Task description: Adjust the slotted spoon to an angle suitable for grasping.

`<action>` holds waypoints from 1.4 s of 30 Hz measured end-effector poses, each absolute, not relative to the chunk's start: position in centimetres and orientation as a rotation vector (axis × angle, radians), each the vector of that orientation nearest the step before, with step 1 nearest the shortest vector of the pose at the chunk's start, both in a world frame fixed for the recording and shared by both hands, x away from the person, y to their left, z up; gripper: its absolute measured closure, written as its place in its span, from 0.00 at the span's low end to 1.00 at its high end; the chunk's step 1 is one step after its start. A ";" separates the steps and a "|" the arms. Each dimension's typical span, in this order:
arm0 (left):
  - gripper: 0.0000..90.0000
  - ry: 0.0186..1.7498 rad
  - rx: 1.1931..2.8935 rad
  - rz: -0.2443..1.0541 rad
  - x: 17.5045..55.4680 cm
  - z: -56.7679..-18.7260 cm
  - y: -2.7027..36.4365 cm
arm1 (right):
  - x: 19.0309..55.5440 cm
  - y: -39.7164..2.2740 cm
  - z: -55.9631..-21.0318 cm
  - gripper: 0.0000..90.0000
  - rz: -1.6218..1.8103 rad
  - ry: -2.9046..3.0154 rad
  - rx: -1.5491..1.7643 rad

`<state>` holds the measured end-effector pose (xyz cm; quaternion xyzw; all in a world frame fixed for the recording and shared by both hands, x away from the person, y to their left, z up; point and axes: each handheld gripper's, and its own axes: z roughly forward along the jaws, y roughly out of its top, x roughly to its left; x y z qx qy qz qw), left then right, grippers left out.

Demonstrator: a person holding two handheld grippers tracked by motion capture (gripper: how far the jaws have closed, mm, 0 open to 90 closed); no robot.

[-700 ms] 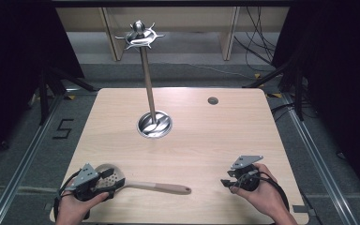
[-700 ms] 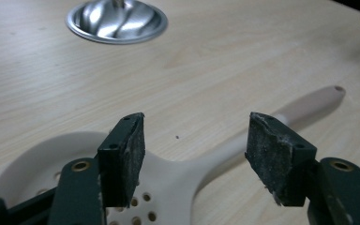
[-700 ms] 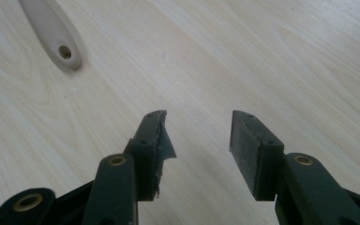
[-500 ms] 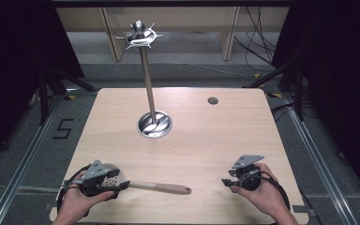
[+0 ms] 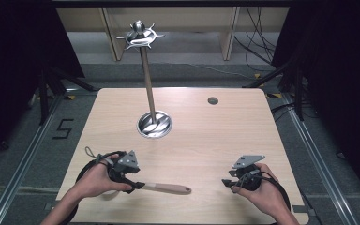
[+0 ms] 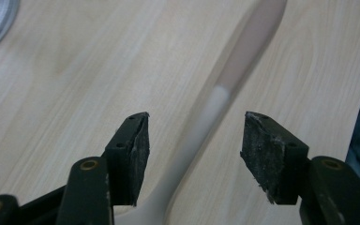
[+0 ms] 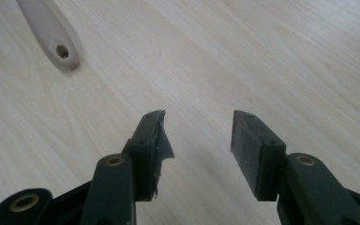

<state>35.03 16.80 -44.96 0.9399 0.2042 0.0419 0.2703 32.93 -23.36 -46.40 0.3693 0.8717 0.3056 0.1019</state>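
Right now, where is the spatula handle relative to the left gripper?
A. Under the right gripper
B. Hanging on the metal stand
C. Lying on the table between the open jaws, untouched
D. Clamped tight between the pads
C: in the left gripper view, the spatula handle lies on the table between the left gripper jaws, with a gap on both sides.

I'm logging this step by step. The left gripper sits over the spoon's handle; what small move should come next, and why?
Probably close the left gripper on the spoon. Its jaws stand open on either side of the pale handle, which lies flat on the table, and the pads do not yet touch it. The right gripper is open over bare wood, so it seems to have no part yet.
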 end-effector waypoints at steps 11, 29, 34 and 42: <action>0.49 0.336 2.739 0.095 35.7 -45.5 13.1 | 33.0 -23.4 -46.4 0.61 0.883 2.595 1.061; 0.51 0.131 2.865 0.039 36.7 -46.2 9.7 | 33.0 -23.2 -46.6 0.60 0.908 2.583 1.055; 0.52 0.153 2.863 0.018 36.7 -46.6 9.1 | 33.0 -23.2 -46.6 0.60 0.910 2.584 1.054; 0.53 0.126 2.870 0.007 36.9 -46.6 8.2 | 33.0 -23.2 -46.5 0.60 0.898 2.596 1.052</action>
